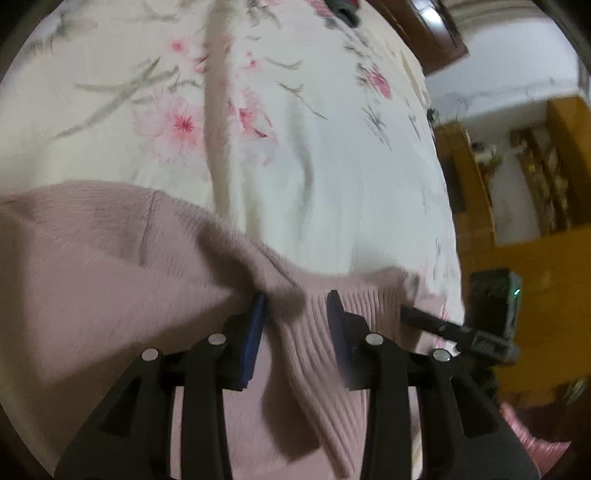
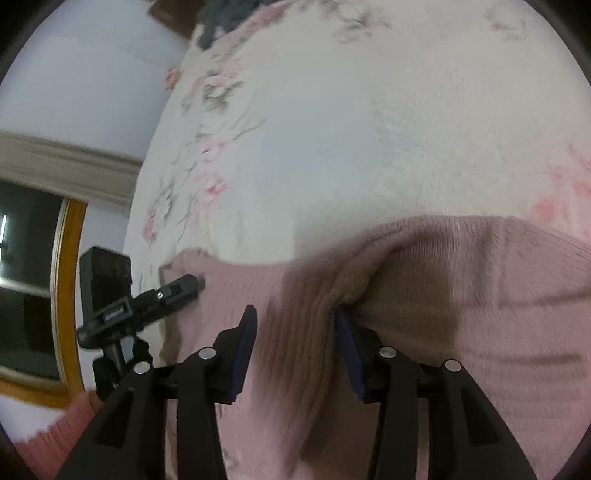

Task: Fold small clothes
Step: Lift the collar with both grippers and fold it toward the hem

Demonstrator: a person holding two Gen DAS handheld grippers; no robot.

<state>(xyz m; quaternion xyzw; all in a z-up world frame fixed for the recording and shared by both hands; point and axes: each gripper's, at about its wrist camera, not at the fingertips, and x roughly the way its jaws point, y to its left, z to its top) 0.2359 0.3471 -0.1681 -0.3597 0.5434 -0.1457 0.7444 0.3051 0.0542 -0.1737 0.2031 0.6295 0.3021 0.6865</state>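
Observation:
A pink knit garment (image 1: 110,266) lies partly on a floral bedsheet (image 1: 295,147), its ribbed hem raised and bunched. My left gripper (image 1: 295,314) has the ribbed hem between its blue pads, with folds pulling toward the left pad (image 1: 255,325); the jaws stand narrow on the thick fabric. In the right wrist view my right gripper (image 2: 295,325) holds the same garment (image 2: 480,295), and creases gather at its right pad (image 2: 347,332). Each gripper shows in the other's view at the hem's outer corner: the right gripper (image 1: 421,319) and the left gripper (image 2: 184,286).
The bedsheet (image 2: 332,129) stretches far ahead of both grippers. A dark item (image 1: 345,9) lies at the bed's far end. Wooden furniture (image 1: 535,258) stands past the bed's right edge. A yellow-framed window or door (image 2: 70,295) and a wall lie past its left edge.

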